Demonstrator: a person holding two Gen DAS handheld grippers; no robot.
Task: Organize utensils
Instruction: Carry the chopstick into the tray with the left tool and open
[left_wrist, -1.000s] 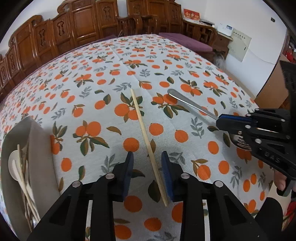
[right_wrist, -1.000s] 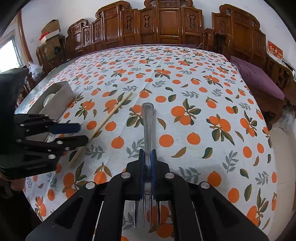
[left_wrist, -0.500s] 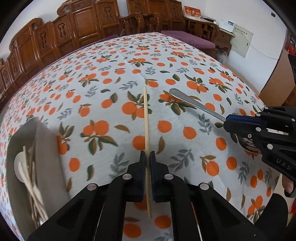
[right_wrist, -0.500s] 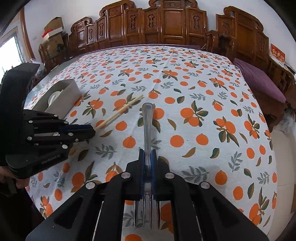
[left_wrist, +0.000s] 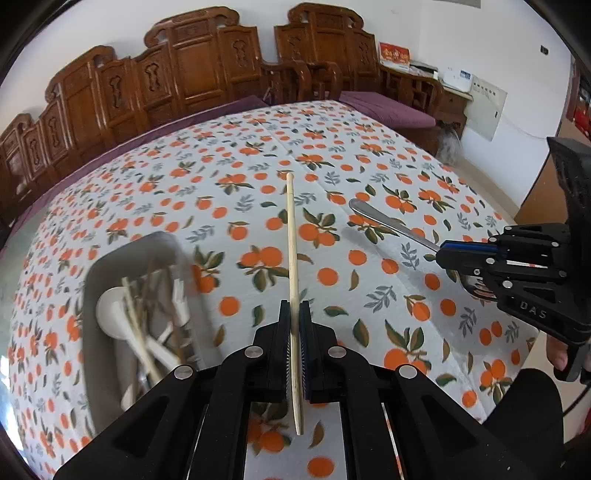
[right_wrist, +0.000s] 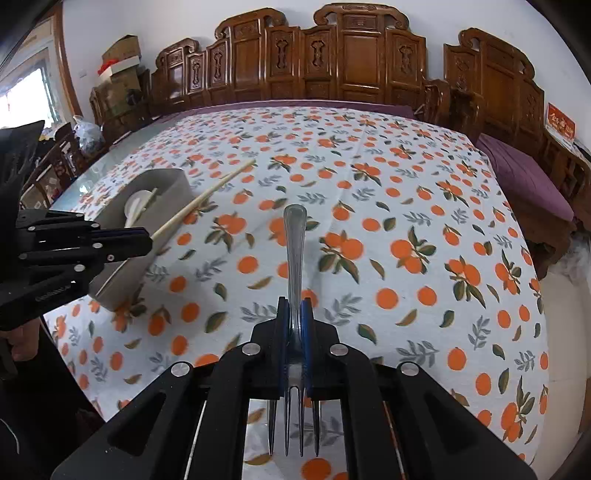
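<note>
My left gripper (left_wrist: 294, 314) is shut on a single wooden chopstick (left_wrist: 291, 243) and holds it above the table, pointing away from me; it also shows in the right wrist view (right_wrist: 203, 197). My right gripper (right_wrist: 294, 314) is shut on a metal fork (right_wrist: 294, 236), handle forward and tines back toward me, lifted off the cloth. In the left wrist view the right gripper (left_wrist: 443, 251) and the fork's handle (left_wrist: 388, 221) are at the right. A grey utensil box (left_wrist: 110, 258) with chopsticks and white spoons sits on the table to my left; it also shows in the right wrist view (right_wrist: 166, 184).
The table is covered by a white cloth with an orange-fruit print (right_wrist: 406, 221). Carved wooden chairs (right_wrist: 332, 62) line the far side. A purple cushioned bench (right_wrist: 524, 177) is at the right. The person's hand (left_wrist: 557, 354) holds the right gripper.
My left gripper closed on the chopstick and lifted it off the cloth. Both grippers rose, and the grey box has come further into view. The fork stays gripped.
</note>
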